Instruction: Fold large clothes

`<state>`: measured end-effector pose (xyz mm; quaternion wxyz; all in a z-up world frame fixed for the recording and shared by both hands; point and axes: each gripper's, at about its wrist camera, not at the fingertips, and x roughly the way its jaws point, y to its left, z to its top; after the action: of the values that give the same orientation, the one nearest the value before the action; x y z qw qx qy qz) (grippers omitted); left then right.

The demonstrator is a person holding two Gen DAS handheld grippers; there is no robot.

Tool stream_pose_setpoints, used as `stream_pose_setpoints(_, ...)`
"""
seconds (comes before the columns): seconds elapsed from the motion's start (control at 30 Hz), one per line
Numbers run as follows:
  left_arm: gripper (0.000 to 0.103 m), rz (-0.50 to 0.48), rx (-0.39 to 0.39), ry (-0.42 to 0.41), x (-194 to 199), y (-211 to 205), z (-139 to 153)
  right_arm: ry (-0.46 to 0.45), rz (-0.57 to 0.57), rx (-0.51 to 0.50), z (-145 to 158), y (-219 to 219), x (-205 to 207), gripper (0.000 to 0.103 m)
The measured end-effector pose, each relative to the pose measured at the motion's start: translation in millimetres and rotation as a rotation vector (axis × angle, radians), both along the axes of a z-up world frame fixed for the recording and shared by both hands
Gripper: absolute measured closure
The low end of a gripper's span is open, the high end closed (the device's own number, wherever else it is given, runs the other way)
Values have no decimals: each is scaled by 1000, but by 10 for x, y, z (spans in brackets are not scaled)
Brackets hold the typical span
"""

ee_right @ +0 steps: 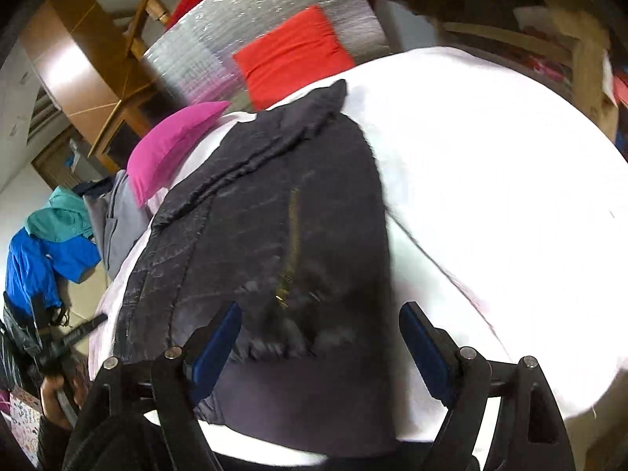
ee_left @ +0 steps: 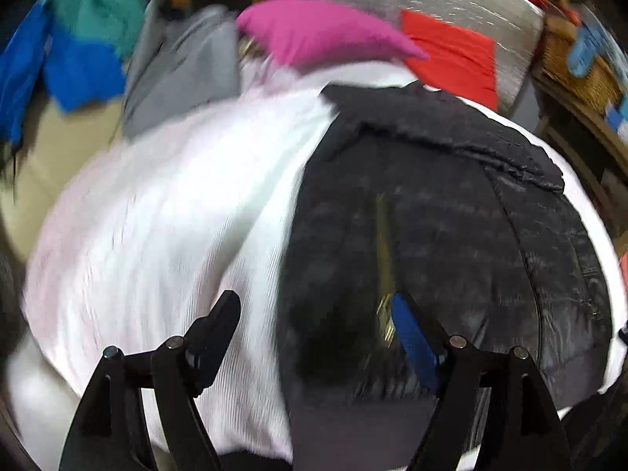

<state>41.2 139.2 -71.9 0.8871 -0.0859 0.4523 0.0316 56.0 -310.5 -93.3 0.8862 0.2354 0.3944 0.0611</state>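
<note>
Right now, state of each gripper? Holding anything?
Left gripper: open, holding nothing, above the black jacket.
Right gripper: open, holding nothing, over the same jacket.

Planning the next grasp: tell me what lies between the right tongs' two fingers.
The near edge of the black jacket, lying on the white sheet, fills the gap of the open right tongs, seen in the right wrist view.

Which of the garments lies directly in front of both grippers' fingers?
The black quilted jacket with the gold zipper, spread on the white cloth. The grey, pink and blue garments lie farther away.
</note>
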Motion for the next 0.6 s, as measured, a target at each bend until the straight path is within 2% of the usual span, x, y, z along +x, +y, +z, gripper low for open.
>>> stream_pose_setpoints(0.07,23,13,-68,30,-125,105,-103,6,0,14,-48,-43,-22,18)
stream_pose_setpoints(0.23,23,-10,-151,69,-273,135,-284,40,-27,83,-239,-155,21,18)
stream_pose_setpoints(0.37,23,-43,-159,76,-276,53,-339,58,8,137,-350,-134,14,18)
stream_pose_setpoints(0.43,23,-62,-155,84,-253,12,-330,49,36,159,-342,-106,6,27)
stream_pose_setpoints(0.47,23,-68,-156,82,-266,0,-326,57,52,172,-347,-95,16,42)
stream_pose_setpoints(0.5,23,-70,-161,70,-276,-7,-310,73,51,159,-352,-78,34,49)
stream_pose_setpoints(0.6,27,-60,-198,19,-336,34,-275,96,56,158,-414,-70,63,53)
